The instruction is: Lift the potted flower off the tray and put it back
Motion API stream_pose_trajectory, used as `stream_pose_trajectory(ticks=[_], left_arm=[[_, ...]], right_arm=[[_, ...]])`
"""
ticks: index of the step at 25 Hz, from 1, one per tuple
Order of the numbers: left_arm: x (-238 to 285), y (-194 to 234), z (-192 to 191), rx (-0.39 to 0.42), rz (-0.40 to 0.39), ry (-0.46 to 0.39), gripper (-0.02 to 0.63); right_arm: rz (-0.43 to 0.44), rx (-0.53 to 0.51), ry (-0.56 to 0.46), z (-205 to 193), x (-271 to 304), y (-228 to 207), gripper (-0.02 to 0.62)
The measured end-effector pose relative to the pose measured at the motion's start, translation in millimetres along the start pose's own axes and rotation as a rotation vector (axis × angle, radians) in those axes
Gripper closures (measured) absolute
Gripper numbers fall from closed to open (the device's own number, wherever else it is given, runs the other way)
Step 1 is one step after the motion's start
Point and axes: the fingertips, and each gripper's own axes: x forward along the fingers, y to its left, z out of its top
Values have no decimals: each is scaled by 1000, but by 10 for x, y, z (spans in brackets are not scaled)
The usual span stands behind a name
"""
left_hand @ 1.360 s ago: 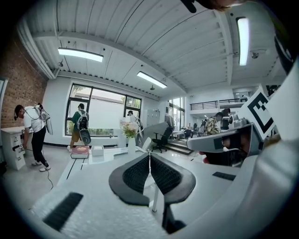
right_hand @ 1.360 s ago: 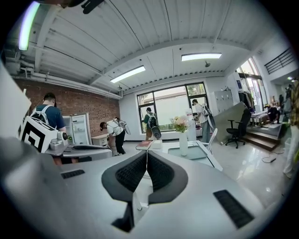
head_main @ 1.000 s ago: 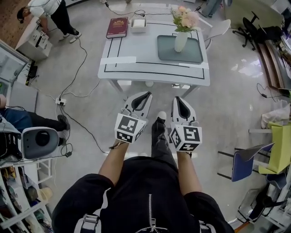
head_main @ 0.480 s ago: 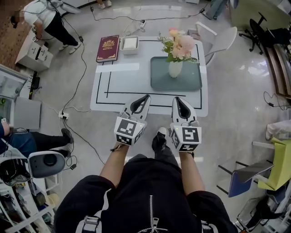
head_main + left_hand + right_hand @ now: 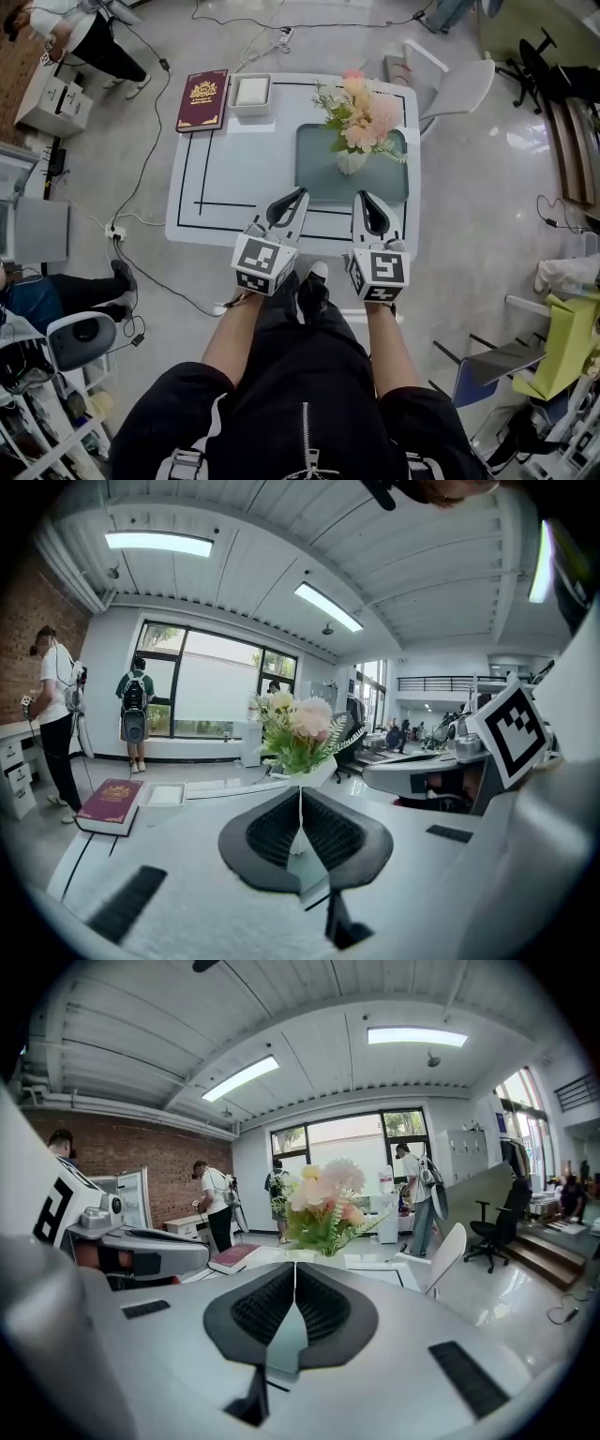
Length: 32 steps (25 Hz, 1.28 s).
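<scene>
Left claw and right claw both clenched, empty, side by side at the table's near edge, short of the potted flower on its tray.

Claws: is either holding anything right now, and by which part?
Nothing is held. The left claw and right claw are both shut and empty, short of the potted flower on its tray.

Left gripper and right gripper now over the table, seemingly nearer the potted flower.
</scene>
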Motion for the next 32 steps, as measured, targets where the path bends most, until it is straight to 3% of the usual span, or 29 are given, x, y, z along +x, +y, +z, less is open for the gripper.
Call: stream_pose_trajectory(ticks=[5,11,13,23,32], left_arm=[[274,42,-16,-8,-26,15,597],[478,113,-143,-25,-42,33,597],[517,155,-194,-33,-41,35,597],[634,462,-260,-27,-17,13,597],[568,622,-520,-56,9,49,597]], right_arm=[[-30,-25,45,-98,243,-184,581],[-87,-20,75,-267,618,-419,346],[-105,-23,70,-315,762,-465,310],[-154,-52,-39,-404,1384,-580,214],[-194,-79,-70,-325,1731,-634,213]])
